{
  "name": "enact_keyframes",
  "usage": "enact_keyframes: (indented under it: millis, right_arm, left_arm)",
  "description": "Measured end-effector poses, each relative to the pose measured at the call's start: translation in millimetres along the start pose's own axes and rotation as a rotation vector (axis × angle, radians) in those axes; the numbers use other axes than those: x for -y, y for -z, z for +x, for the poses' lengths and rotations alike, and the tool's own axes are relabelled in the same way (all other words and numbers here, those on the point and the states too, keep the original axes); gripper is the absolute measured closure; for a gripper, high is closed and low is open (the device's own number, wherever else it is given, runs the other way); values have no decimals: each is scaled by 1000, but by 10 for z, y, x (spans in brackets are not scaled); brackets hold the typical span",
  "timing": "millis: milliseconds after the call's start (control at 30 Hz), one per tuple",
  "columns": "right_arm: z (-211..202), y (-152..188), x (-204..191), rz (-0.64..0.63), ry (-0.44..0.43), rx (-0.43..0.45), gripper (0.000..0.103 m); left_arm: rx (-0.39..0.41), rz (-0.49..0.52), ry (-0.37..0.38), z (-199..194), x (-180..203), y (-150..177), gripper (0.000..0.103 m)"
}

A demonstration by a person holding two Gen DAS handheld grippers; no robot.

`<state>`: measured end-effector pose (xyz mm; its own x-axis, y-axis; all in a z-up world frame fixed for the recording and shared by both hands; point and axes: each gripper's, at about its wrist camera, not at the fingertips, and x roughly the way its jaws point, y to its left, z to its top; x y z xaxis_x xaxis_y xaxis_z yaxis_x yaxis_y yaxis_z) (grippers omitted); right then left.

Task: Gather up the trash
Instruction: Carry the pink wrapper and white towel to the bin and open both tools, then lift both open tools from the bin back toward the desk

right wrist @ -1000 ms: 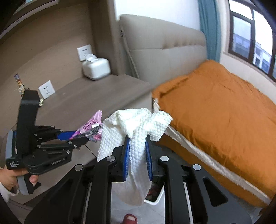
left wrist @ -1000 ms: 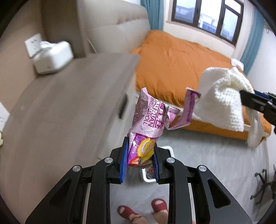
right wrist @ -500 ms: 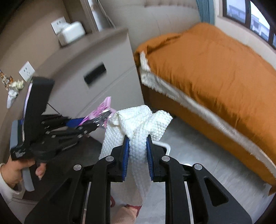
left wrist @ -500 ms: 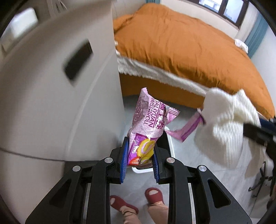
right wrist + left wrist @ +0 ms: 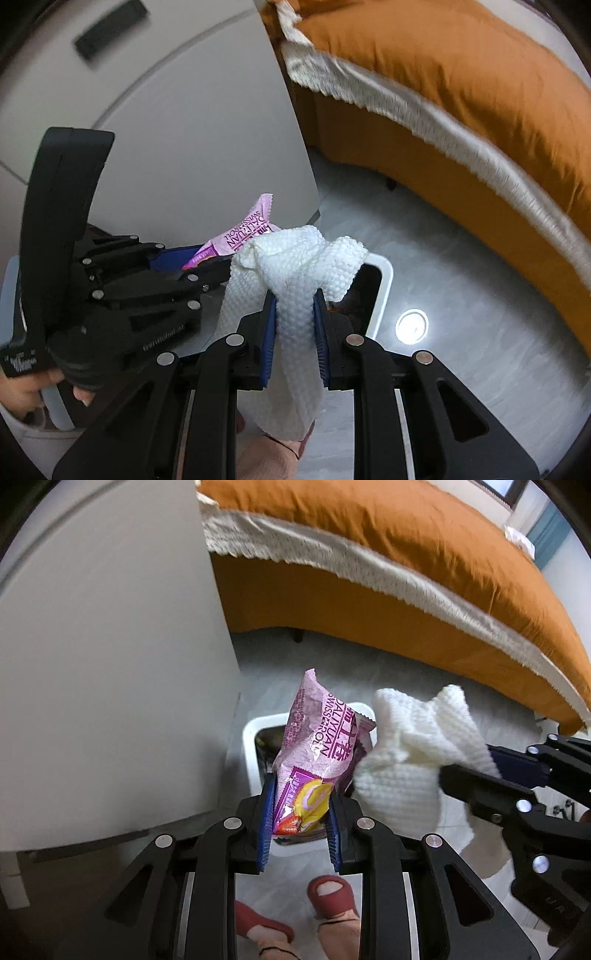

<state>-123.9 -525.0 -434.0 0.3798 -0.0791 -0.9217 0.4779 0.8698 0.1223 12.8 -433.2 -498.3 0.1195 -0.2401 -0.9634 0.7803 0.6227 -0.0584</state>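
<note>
Beside the orange bed, bring both loads squarely over the white bin before releasing: left gripper pinches the pink wrapper, right gripper the white cloth.

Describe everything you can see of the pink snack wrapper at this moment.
The pink snack wrapper is a crinkled, glossy film packet printed with purple lettering reading "SWISS ROLL" and a picture of a roll cake near its lower end. It stands upright, its lower end pinched between the blue pads of the left gripper; its serrated top edge is free. It hangs above the white trash bin on the floor, beside the white cloth, which seems to brush its right edge.
</note>
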Motion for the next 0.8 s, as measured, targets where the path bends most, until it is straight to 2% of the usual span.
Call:
enact_keyframes:
  millis: [133,233,400,467,500,533,567,600,667,800]
  right_arm:
    - [248,70,68,-7,15,-14,82]
    - [385,74,95,-52,61,-14,82]
    - [608,79,166,-71,64,-25,82]
    - [658,73,183,-66,55,-31,79]
    - [696,72,202,-62,36,-39,57]
    - [724,60,235,-44,29,-38,33]
    - [744,59,268,-33,55,-43,22]
    - [782,48,320,-20,62,-48,6]
    - [849,47,395,-2,33,-70,4]
    - [824,34,325,-53,55,-74,4]
  left_arm:
    - [-17,7,12,272,10,29,79]
    - [-28,15,19,449,19,64,79]
    - [-45,34,17,757,80,107,79]
    - [-53,35,31,850,96,112,78]
    - [-62,38,49,896,103,121,75]
    - [-74,49,52,943,114,132,51]
    - [-83,49,63,979,102,145,5]
    - [-89,33,83,1021,72,156,7]
    - [-99,28,82,1054,38,181,5]
    - [-120,62,81,1105,50,190,5]
